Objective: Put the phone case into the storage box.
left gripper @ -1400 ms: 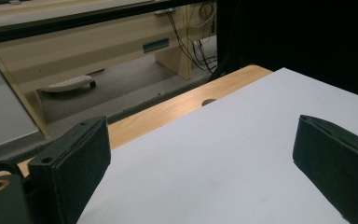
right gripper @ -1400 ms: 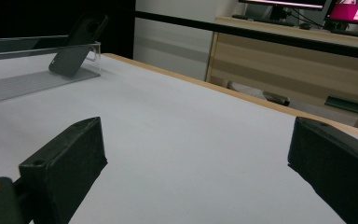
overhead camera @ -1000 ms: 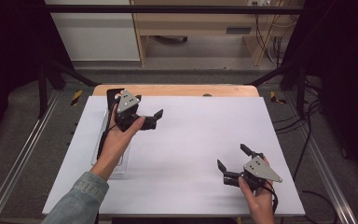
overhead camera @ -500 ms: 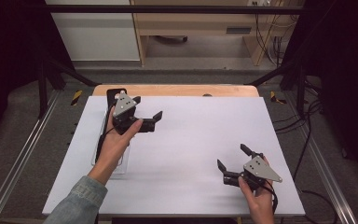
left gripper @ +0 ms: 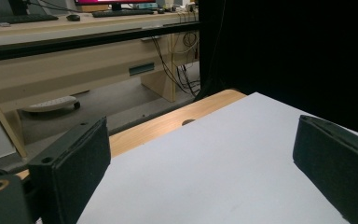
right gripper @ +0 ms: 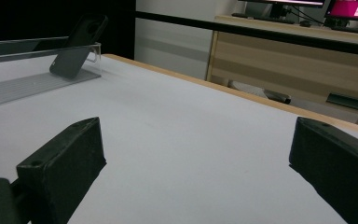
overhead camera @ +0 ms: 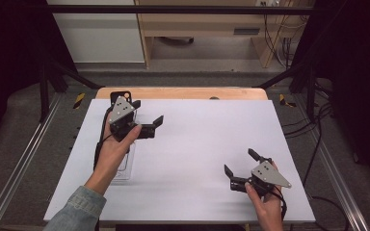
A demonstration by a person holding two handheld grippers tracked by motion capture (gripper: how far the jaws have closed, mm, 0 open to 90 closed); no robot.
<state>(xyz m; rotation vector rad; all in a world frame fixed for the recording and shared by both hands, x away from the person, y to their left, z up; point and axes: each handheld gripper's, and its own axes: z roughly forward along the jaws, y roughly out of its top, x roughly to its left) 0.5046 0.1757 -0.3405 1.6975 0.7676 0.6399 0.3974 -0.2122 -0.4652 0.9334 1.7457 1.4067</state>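
At the table's left edge, the clear tray (overhead camera: 125,166) held a dark phone (right gripper: 77,44) propped at its far end. My left gripper (overhead camera: 147,120) hovered just beside it, jaws wide, empty. My right gripper (overhead camera: 241,161) sat near the front right, jaws wide, empty. White tabletop (overhead camera: 197,139) lay bare between them.

Even overhead light keeps the white worktop (overhead camera: 197,144) bright — its surroundings fall into deep black. Shadows are faint; close tongs look soft
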